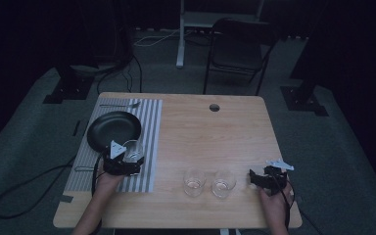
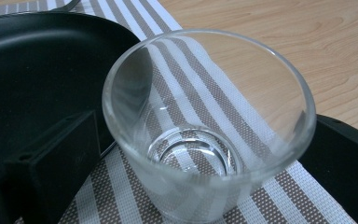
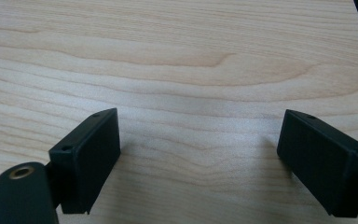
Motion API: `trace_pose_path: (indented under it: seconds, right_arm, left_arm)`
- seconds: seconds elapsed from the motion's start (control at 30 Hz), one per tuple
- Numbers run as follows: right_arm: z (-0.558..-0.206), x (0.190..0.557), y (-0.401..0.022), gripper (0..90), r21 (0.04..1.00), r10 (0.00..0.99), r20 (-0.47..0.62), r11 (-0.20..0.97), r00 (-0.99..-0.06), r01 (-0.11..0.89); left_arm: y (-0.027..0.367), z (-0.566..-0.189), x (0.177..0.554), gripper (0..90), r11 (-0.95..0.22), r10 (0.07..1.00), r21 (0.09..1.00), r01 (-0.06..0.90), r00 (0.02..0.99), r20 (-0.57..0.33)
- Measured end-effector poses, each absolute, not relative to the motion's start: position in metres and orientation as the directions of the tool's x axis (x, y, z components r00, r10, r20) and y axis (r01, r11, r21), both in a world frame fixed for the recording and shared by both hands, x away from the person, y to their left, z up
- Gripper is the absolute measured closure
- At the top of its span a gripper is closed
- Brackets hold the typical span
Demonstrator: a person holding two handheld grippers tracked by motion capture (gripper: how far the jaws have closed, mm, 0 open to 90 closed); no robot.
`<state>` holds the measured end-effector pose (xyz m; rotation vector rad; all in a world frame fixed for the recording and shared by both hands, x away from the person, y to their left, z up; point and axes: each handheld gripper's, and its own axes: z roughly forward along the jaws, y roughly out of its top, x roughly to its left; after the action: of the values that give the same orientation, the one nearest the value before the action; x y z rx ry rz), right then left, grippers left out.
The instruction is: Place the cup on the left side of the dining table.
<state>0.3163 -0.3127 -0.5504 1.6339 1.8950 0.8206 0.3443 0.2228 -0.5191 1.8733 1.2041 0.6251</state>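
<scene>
Left gripper is straddling a glass on the striped mat, jaws flanking it; whether they touch is unclear. Right gripper is resting wide open and empty over the table. Two more glasses are standing between the grippers. Beyond the held glass, a black pan is sitting on the mat.
</scene>
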Motion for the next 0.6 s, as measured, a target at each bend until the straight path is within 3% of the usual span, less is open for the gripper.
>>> trace_pose_path:
  seconds: [0.6]
  right_arm:
    - [-0.550,0.316,-0.313,12.8,0.721,0.988,0.012,0.097,-0.152,0.686]
  left_arm:
    - [0.230,-0.515,0.317,0.2,-0.227,0.925,0.816,0.532,0.379,0.010]
